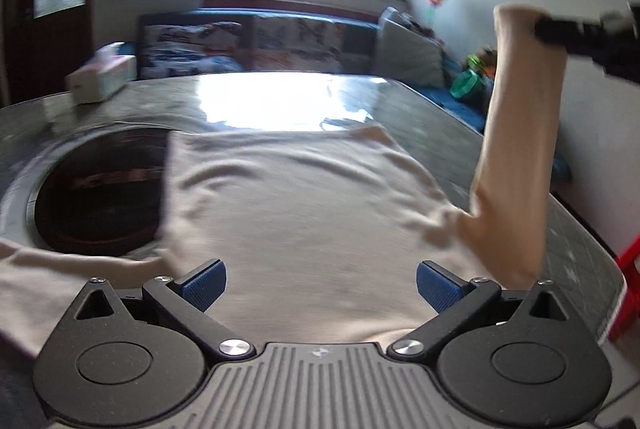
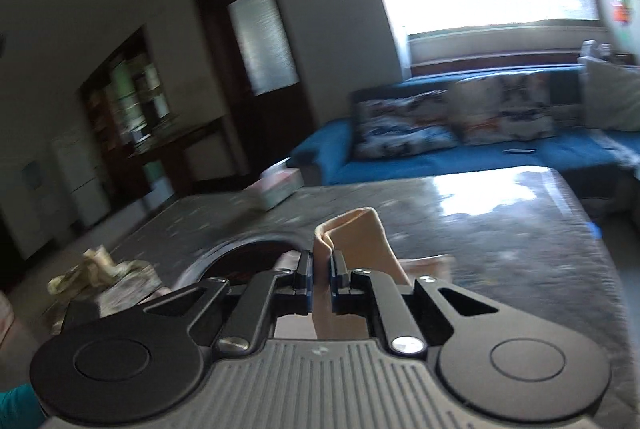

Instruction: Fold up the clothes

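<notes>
A beige shirt [image 1: 296, 213] lies spread flat on the dark marble table [image 1: 420, 97]. My left gripper [image 1: 320, 285] is open and empty, low over the shirt's near part. My right gripper [image 2: 322, 279] is shut on the shirt's sleeve [image 2: 360, 241] and holds it up off the table; in the left wrist view the sleeve [image 1: 516, 157] hangs stretched up at the right from the right gripper [image 1: 540, 27]. The other sleeve [image 1: 60, 269] lies out to the left.
A round dark recess [image 1: 100, 189] sits in the table, partly under the shirt's left edge. A tissue box [image 1: 102, 77] stands at the far left corner. Crumpled patterned cloth [image 2: 108, 277] lies at the left. A blue sofa [image 2: 460, 157] with cushions stands behind the table.
</notes>
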A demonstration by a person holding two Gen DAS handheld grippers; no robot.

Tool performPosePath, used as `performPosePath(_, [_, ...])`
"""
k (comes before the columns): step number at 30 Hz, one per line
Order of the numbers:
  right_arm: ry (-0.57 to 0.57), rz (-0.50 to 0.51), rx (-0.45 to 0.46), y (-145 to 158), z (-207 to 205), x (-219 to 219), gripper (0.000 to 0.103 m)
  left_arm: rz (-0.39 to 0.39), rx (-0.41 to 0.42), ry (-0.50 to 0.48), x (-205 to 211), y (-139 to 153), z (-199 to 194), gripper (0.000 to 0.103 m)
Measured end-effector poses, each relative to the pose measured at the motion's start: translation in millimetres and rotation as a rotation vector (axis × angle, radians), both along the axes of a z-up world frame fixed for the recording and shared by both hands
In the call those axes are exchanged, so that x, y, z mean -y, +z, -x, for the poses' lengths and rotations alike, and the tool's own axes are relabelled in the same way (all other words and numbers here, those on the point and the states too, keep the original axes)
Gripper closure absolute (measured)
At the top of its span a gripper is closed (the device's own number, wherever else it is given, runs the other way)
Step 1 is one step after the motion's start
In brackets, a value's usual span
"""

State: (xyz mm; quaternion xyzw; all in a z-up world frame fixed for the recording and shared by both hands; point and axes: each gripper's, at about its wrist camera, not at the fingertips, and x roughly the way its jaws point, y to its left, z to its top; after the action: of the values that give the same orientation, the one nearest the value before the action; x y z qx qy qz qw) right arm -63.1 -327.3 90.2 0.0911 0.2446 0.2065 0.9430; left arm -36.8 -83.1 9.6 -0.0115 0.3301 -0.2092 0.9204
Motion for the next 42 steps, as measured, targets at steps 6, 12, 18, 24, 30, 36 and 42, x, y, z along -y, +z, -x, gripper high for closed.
performPosePath(6, [0.134,0.023,-0.083,-27,-20,-48,0.096,0.018,0.001,0.083,-37,1,2,0.0])
performPosePath(12, [0.214,0.036,-0.176,-61,-26,-89,0.096,0.026,-0.016,0.096,-46,-6,4,0.0])
performPosePath(18, [0.233,0.035,-0.223,-77,-28,-98,0.086,0.022,-0.008,0.074,-45,-4,6,0.001])
performPosePath(24, [0.146,0.161,-0.21,-83,-24,-66,0.086,0.015,0.0,0.05,-42,-2,6,0.009])
performPosePath(30, [0.038,0.363,-0.17,-103,-13,-35,0.085,-0.008,0.009,0.016,-29,-5,0,0.028])
performPosePath(36, [0.045,0.386,-0.163,-112,-20,-19,0.076,-0.02,-0.008,-0.004,-21,-13,-11,0.041])
performPosePath(42, [0.122,0.417,-0.121,-118,-20,-26,0.076,-0.027,-0.02,0.008,-21,-16,-17,0.048])
